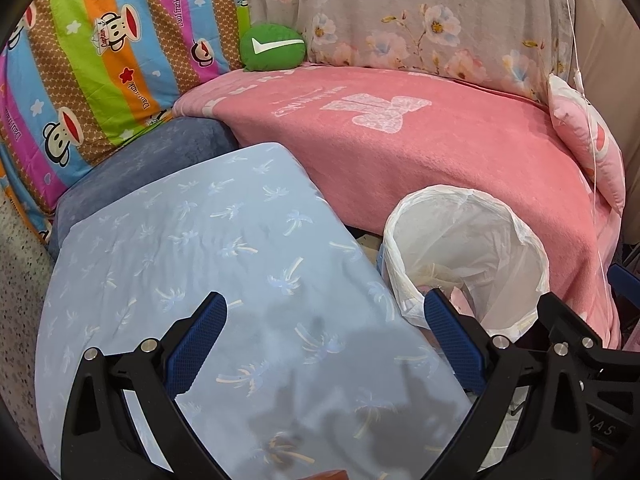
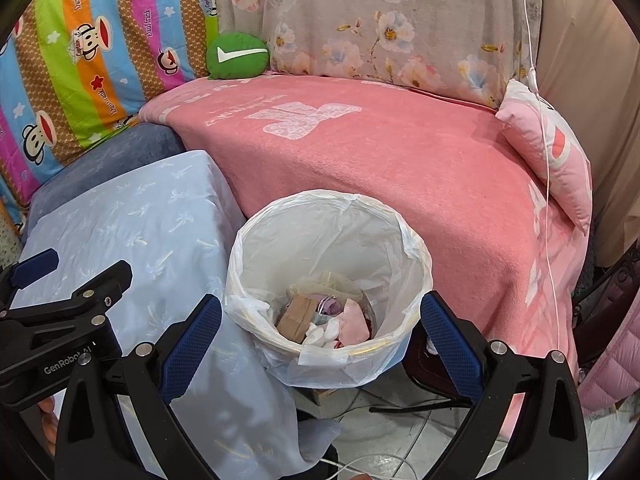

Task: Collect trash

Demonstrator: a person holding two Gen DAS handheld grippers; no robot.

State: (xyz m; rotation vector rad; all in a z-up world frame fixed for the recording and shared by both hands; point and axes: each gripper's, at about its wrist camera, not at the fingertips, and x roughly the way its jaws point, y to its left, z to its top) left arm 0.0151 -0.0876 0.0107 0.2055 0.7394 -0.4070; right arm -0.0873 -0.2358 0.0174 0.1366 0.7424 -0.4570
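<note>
Trash bin [image 2: 328,292], white-lined, on the floor between the blue-clothed tabletop's [image 2: 132,216] right edge and the pink bed [image 2: 400,160]. Contents: paper scraps [image 2: 320,316], likely light, soft, crushable (pinch a raised fold). Left hand-held gripper [image 1: 324,320] and right hand-held gripper [image 2: 320,320]: spread, empty.

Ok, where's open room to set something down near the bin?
The pale blue cloth, left of the bin, is bare. So is the pink blanket between green cushion and pink pillow. Floor below the bin is crowded with cables.
</note>
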